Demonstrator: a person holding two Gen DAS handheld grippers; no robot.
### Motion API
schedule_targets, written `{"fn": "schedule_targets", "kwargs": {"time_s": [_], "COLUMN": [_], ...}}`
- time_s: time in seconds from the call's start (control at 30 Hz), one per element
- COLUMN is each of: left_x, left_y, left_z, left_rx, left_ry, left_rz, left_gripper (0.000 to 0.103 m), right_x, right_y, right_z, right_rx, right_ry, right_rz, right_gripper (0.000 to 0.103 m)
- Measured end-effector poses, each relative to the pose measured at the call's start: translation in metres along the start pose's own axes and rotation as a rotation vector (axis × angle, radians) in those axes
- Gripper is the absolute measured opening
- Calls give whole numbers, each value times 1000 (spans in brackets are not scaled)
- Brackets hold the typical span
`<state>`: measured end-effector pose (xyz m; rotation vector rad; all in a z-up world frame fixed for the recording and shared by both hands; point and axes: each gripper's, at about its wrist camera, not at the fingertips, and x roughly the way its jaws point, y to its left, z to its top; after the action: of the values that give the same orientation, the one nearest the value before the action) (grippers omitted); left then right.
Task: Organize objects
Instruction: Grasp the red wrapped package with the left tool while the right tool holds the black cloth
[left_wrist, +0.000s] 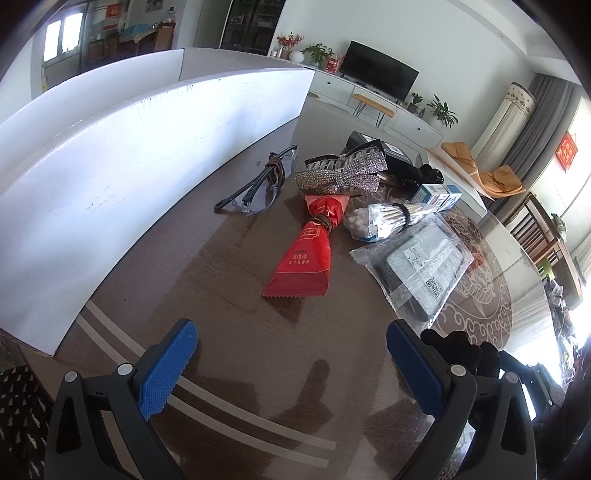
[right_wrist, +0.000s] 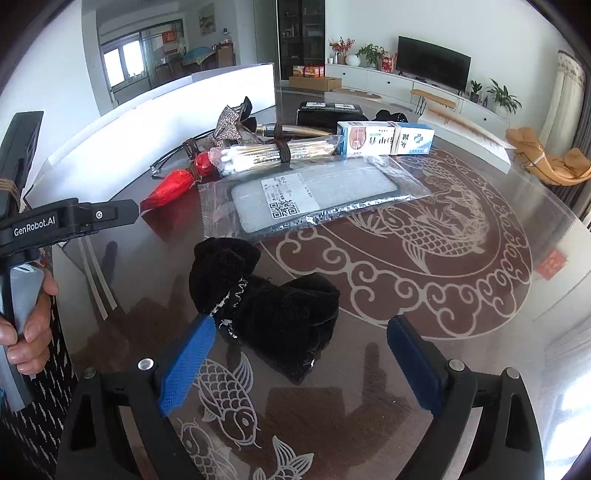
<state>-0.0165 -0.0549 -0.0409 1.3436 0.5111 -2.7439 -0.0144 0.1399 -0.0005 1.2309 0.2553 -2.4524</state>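
My left tongs (left_wrist: 291, 363) are spread wide above the dark glass counter (left_wrist: 229, 302) and they pinch nothing; between the two blue pads I see only bare counter. My right tongs (right_wrist: 299, 358) are spread wide too, and hold nothing. The black velvet pouch (right_wrist: 273, 299) lies on the counter just in front of the right tongs, between the pads but further forward, and the left blue pad (right_wrist: 188, 362) is just beside its silver cord; I cannot tell if it touches.

I take the red packet (left_wrist: 306, 254) as my landmark. It lies flat on the counter, tied at its neck with a brown band. To the left of it, near the white board (left_wrist: 140, 155), lie the clear glasses (left_wrist: 258, 188), also bound with a brown band. Behind the red packet rests the glittering bow clip (left_wrist: 340, 173), and behind that a black box (left_wrist: 391, 155). To the right of the packet's neck is the bundle of cotton swabs (left_wrist: 384, 218) in plastic wrap, and beyond the swabs the blue and white medicine box (left_wrist: 439, 195). To the right of the packet and nearer to me lies the clear bag with a grey case (left_wrist: 417, 266), which carries a label with a square code. The black pouch is well nearer to me than the red packet, at its right side.
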Motion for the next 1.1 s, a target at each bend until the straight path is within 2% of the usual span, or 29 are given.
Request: {"fn": "schedule_targets", "kwargs": {"time_s": [0.33,0.57,0.7,0.87,0.93,1.03,1.1], "left_x": [2,1,-5,-4,-1,11,17], "left_y": [-3,-5,3,7,0,-21,-32], "left_z": [0,0,3,9,12,21,29], "left_rx": [17,29,-2,-3,28,131,189], "left_ry": [9,8,-10,6,17,55,49], "left_rz": [3,6,-10,-17,-30,-48,-36], "left_gripper": [103,103,103,103,103,103,103], "right_x": [6,10,11,12,11,11,12], "right_y": [-5,4,4,4,4,4,4], "right_z": [-9,-10,-10,-10,-10,-10,-10], "right_rx": [31,-7,-8,-8,-8,-8,-8], "right_ry": [9,18,22,22,22,21,21], "right_rz": [2,-25,-23,-23,-23,-23,-23], "right_gripper": [95,100,103,103,103,103,103]}}
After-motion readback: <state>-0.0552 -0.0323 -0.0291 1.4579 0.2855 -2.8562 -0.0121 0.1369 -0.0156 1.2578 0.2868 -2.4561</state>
